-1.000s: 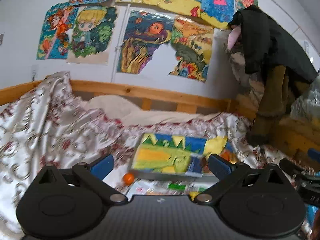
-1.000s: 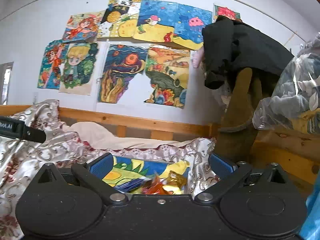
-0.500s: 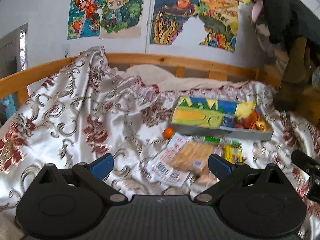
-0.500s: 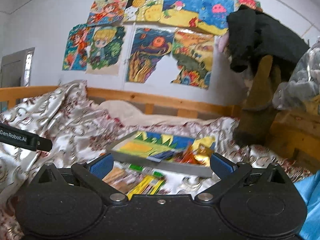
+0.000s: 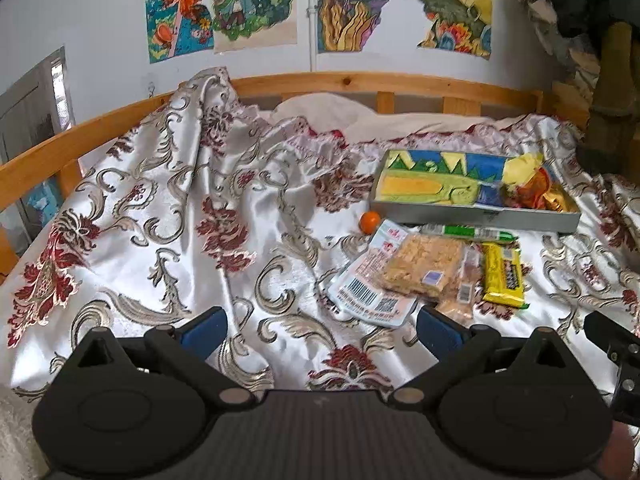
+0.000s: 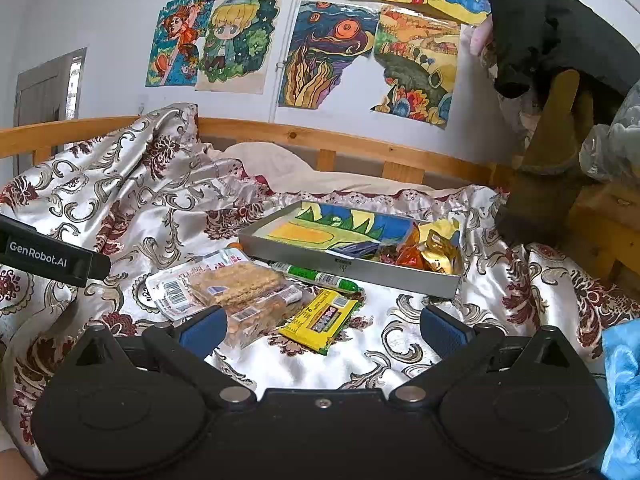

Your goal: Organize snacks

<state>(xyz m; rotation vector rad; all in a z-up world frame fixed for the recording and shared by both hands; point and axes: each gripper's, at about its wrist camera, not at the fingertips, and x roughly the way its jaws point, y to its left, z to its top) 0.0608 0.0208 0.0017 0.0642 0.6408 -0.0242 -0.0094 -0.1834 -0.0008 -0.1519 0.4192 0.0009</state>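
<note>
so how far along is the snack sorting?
Barely started. Done: a few orange and gold wrapped candies sit in the tray. In hand: nothing; left gripper and right gripper have jaws open and empty. Left on the bedspread: cracker packs, yellow bar, green stick, small orange ball.

This is a bedroom in a home, likely a child's. A bed fills the middle of both views, with a pale wooden rail round its far side and a shiny silver bedspread patterned in dark red over it. On the white wall behind the bed hang hand-coloured drawings, cartoon children and bright landscapes, taped up edge to edge. To the right of the bed, dark clothes hang in a heap. On the bed lie wrapped snacks beside a shallow tray.
</note>
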